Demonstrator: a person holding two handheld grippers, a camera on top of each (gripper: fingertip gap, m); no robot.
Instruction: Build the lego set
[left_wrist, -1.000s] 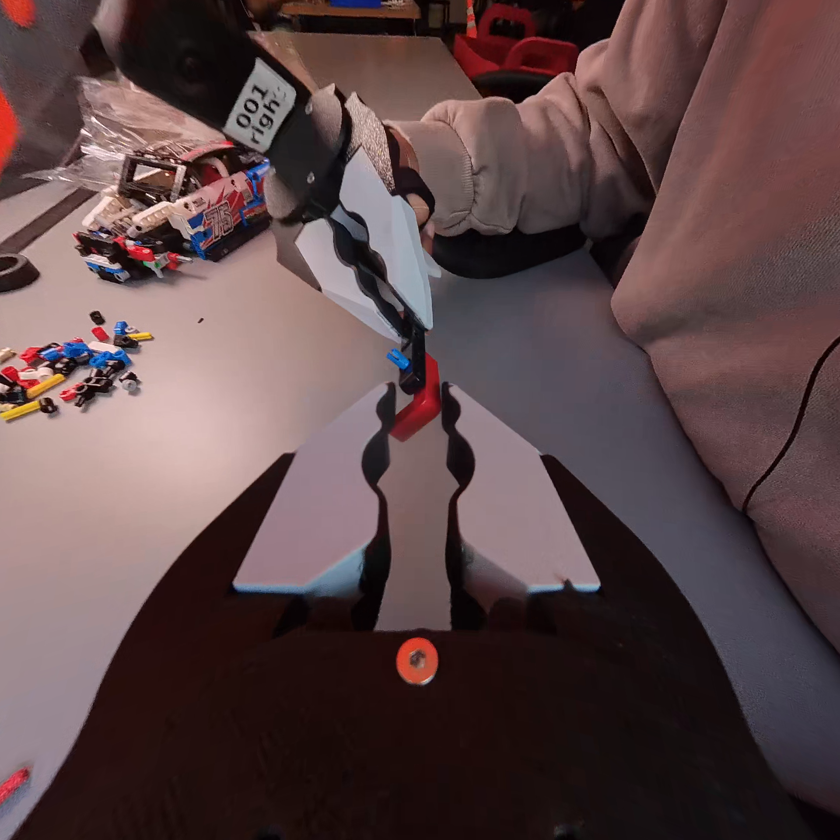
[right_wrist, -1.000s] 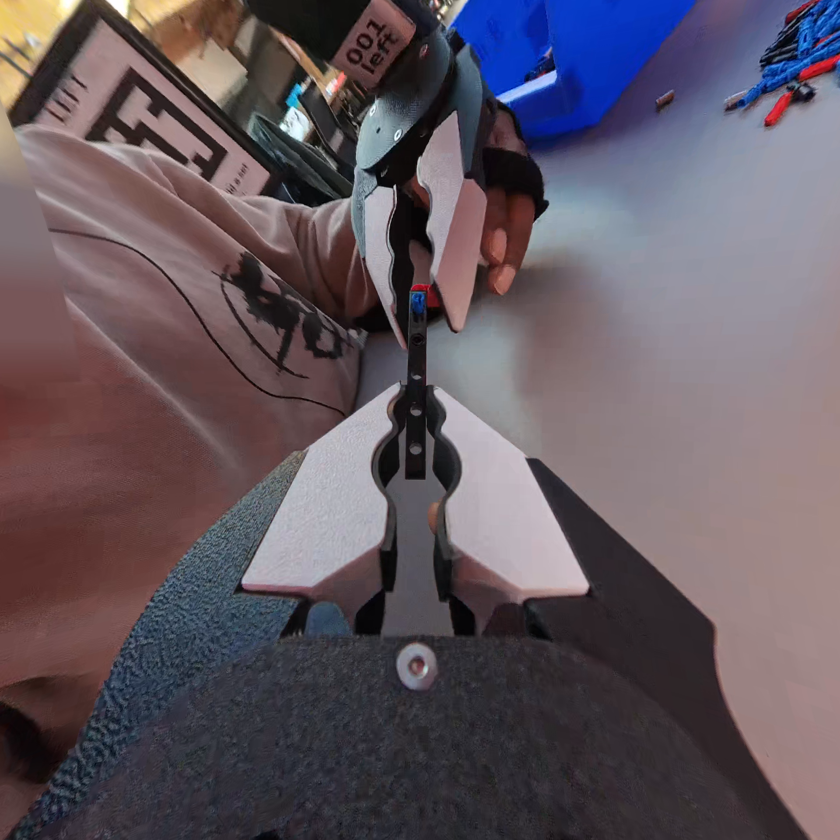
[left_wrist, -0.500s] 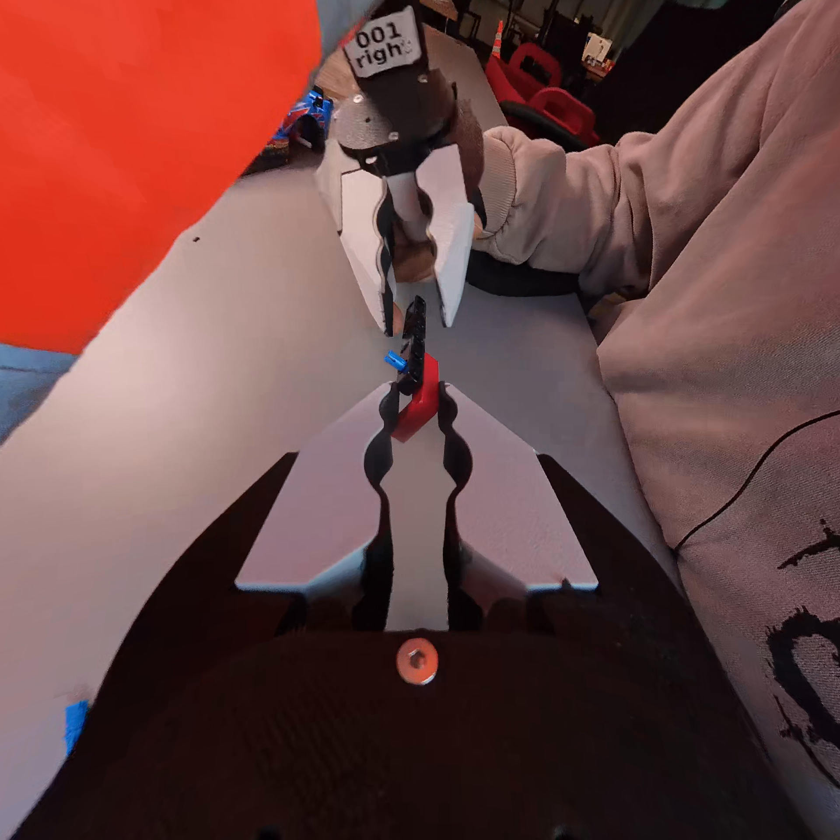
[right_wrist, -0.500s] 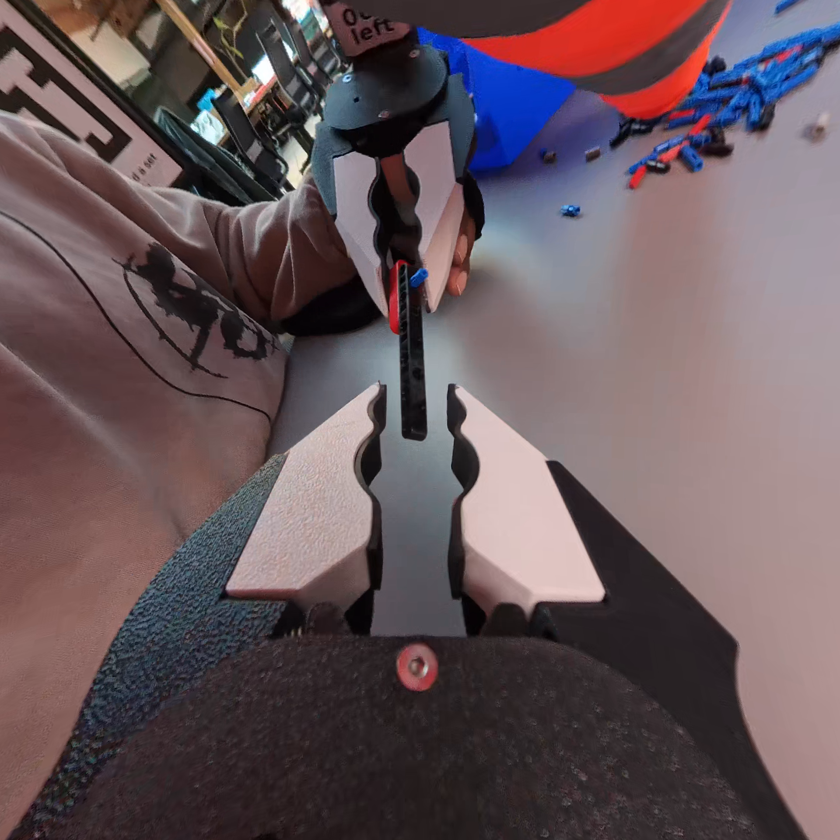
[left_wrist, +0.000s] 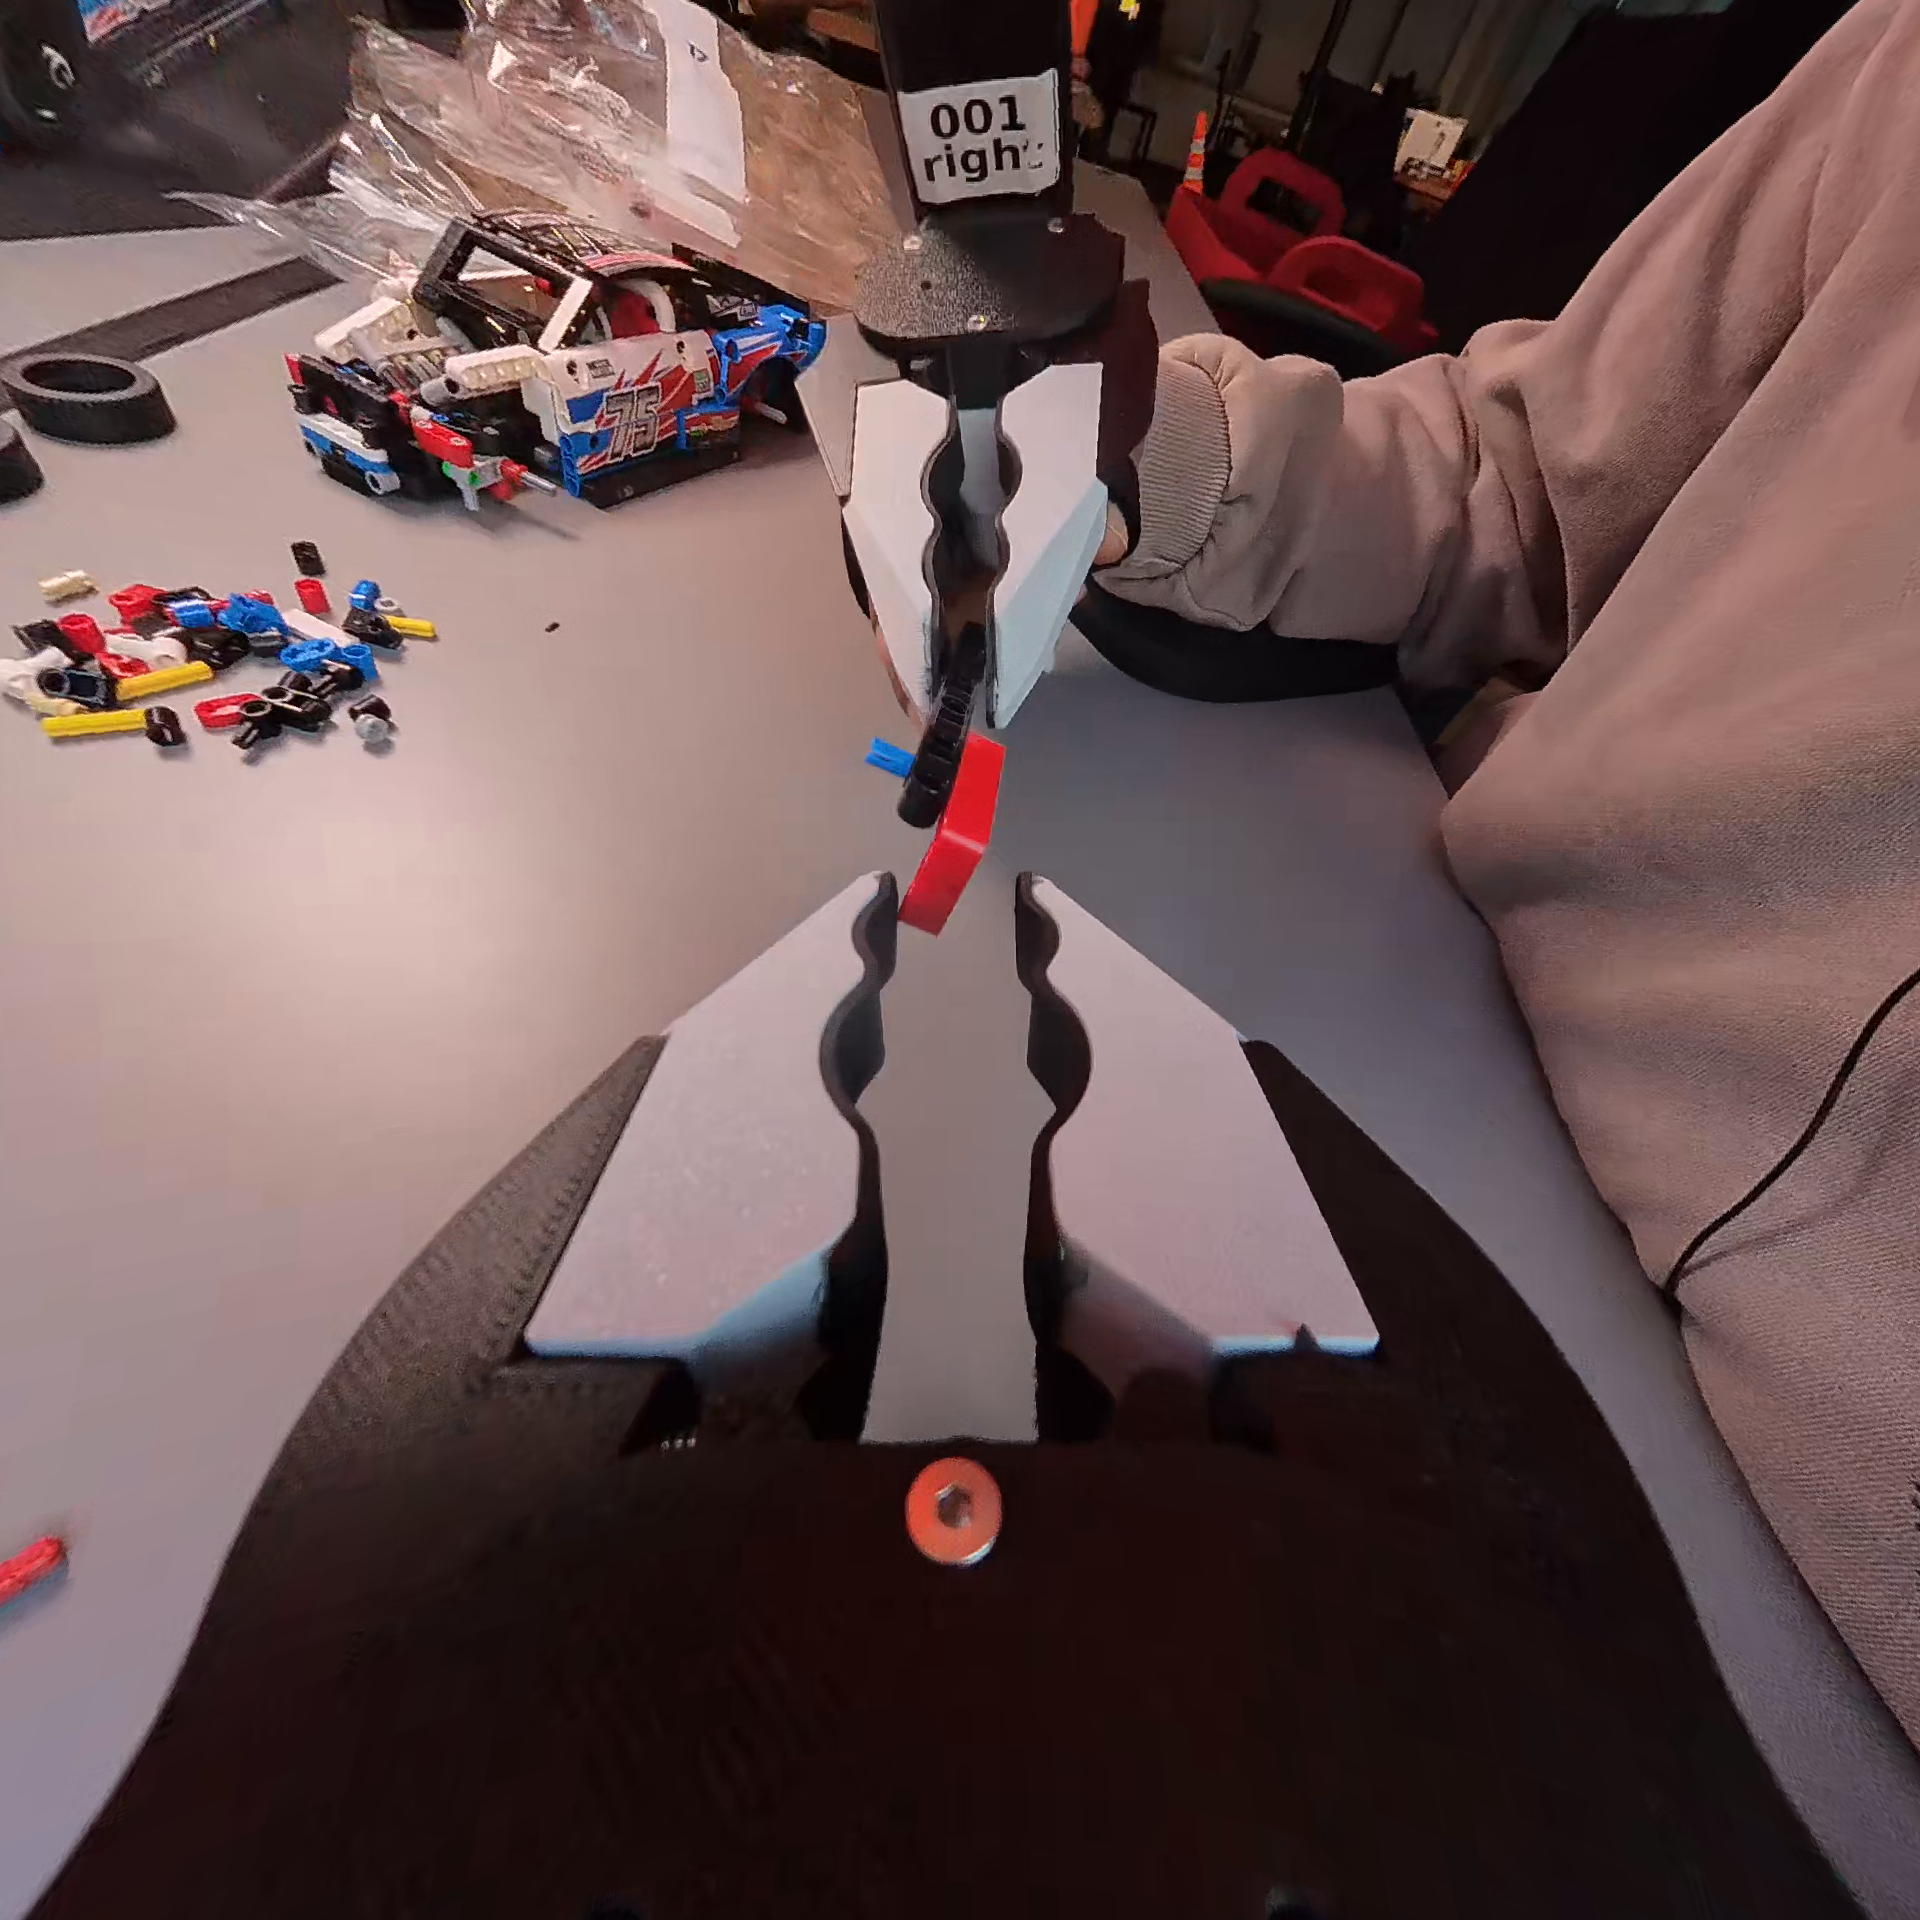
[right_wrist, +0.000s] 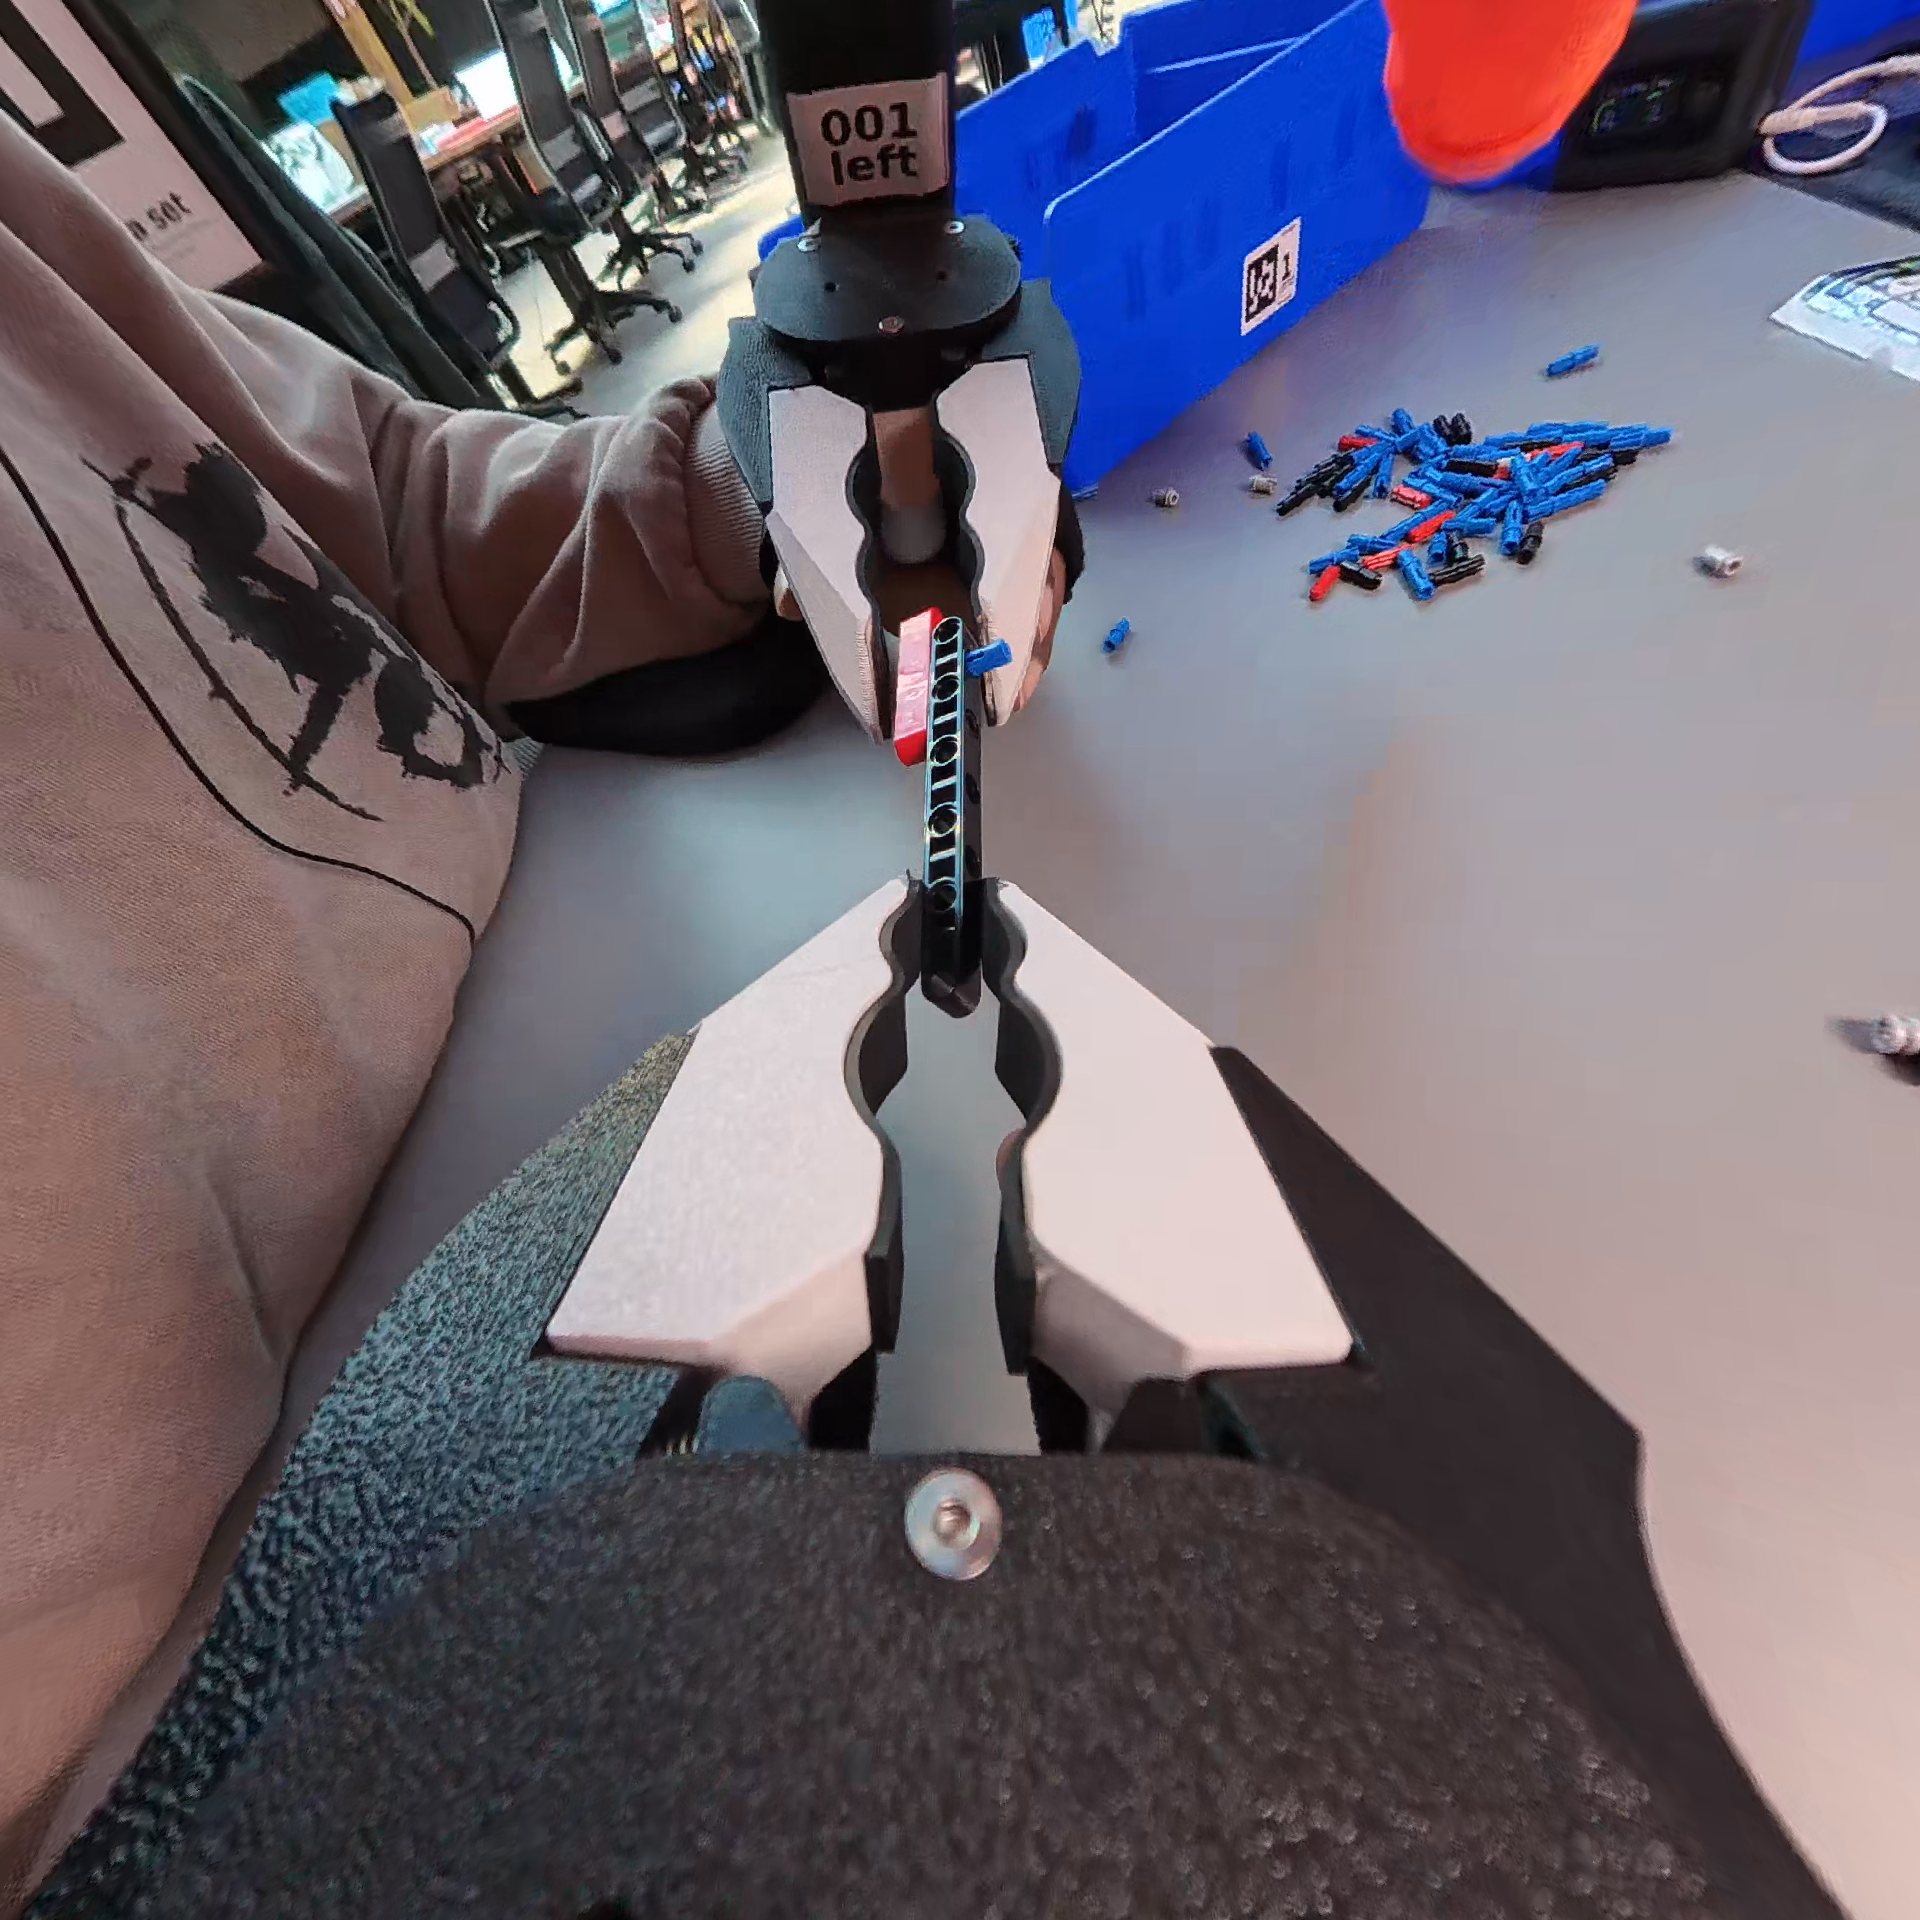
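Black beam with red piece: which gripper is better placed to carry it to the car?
Right. The right gripper is shut on the black beam; the left gripper is open and clamps nothing.

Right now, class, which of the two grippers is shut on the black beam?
The right gripper: its fingers pinch the black beam. The left gripper is open, its fingers apart around the red piece.

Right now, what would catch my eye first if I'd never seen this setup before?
Two grippers meet nose to nose over a grey table: the right gripper is shut on a long black beam carrying a red piece and a blue pin, which the open left gripper flanks. Behind, at left, stands a half-built race car with loose parts scattered before it.
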